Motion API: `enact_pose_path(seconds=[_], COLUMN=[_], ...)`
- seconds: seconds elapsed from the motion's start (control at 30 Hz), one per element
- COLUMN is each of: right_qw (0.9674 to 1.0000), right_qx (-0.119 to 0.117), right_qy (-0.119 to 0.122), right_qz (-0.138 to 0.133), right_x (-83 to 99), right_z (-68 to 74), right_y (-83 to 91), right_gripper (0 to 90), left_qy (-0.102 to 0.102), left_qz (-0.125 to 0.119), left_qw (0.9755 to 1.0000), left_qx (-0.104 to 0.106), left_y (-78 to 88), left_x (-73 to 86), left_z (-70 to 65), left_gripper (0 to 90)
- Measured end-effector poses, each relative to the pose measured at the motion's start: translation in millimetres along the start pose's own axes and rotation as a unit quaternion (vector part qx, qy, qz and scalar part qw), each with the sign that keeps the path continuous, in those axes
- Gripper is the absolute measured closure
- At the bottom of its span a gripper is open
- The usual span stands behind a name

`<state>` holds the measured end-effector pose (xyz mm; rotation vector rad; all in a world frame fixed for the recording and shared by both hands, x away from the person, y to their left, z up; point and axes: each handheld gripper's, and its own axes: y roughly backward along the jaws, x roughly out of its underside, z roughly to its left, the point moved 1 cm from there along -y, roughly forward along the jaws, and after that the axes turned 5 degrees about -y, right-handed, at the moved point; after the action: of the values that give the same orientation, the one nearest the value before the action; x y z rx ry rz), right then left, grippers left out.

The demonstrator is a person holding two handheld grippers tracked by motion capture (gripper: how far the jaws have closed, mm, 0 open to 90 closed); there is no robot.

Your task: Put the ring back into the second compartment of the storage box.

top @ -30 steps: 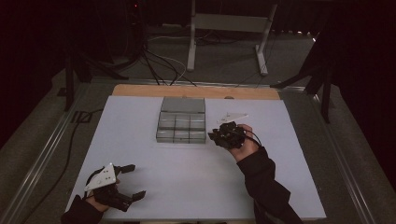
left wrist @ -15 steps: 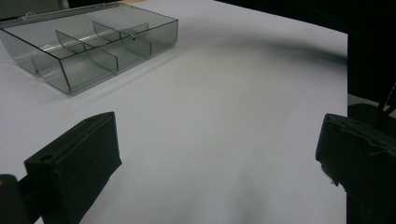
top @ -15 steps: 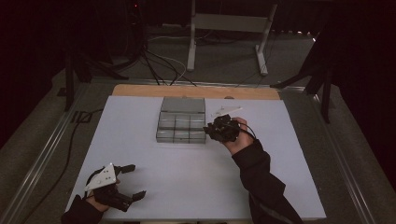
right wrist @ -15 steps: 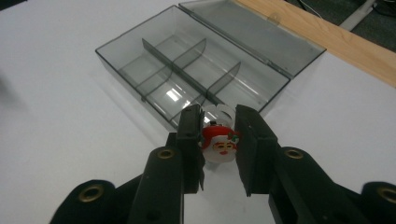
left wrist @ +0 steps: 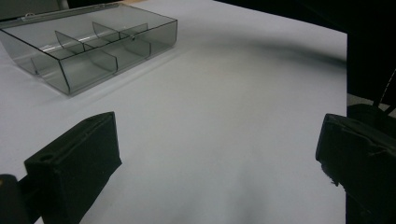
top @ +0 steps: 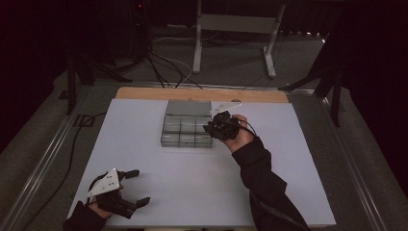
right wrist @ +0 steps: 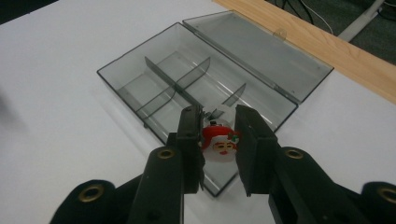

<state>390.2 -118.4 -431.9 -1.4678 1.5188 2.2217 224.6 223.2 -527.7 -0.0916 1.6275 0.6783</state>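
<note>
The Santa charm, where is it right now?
In the right gripper view, the Santa charm is pinched between the right gripper's jaws, above the near corner of the open clear compartment box.

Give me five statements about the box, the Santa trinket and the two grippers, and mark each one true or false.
1. The right gripper is shut on a Santa trinket. True.
2. The box has its lid closed. False: the lid lies folded open behind it.
3. The left gripper holds a trinket too. False: its jaws are open with nothing between them.
4. The right gripper is over the box's edge. True.
5. The box sits on bare wood. False: it rests on the white tabletop.
</note>
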Motion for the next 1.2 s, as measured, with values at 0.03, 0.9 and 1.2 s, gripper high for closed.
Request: enact_pose_path(seconds=[0.03, 0.9, 1.2], right_qw=[1.0000, 0.9995, 0.9992], right_qx=[0.000, -0.016, -0.016], right_qy=[0.001, -0.015, -0.016], right_qz=[0.000, 0.021, 0.034], right_x=[-1.1, -25.9, -28.8], right_z=[0.1, 3.7, 4.3], right_y=[-1.0, -48.3, -65.5], right_gripper=[72.3, 72.3, 72.2], left_qy=[0.001, 0.000, -0.001], left_qz=[0.001, -0.001, 0.000], left_qw=[1.0000, 1.0000, 1.0000], left_qx=[-0.001, 0.002, 0.002], left_y=[-0.1, 0.0, -0.1], left_x=[0.1, -0.1, 0.1], left_z=[-0.1, -0.3, -0.4], left_gripper=[0.3, 0.3, 0.3])
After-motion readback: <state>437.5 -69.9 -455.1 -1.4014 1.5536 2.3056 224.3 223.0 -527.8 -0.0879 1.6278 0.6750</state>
